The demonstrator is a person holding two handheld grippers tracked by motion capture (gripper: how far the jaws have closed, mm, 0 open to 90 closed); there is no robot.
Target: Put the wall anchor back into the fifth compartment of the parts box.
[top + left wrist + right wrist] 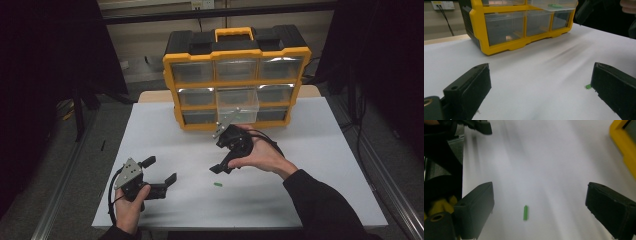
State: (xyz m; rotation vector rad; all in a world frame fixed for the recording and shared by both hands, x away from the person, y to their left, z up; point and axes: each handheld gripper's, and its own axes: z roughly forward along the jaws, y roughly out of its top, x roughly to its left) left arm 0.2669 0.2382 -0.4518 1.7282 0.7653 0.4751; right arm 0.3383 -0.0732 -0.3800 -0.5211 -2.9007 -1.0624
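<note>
A white desk (310,165) carries a yellow and black organizer (235,75) at its far edge, standing upright with clear drawers facing the person; its middle drawer (237,105) is pulled out. A small green piece (217,184), perhaps a plastic peg, lies flat on the bare surface nearer the front, well apart from the organizer.

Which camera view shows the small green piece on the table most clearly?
The right gripper view: the green piece lies large between that gripper's open jaws. The high view shows a tiny speck; the left gripper view shows it partly hidden behind a jaw.
</note>
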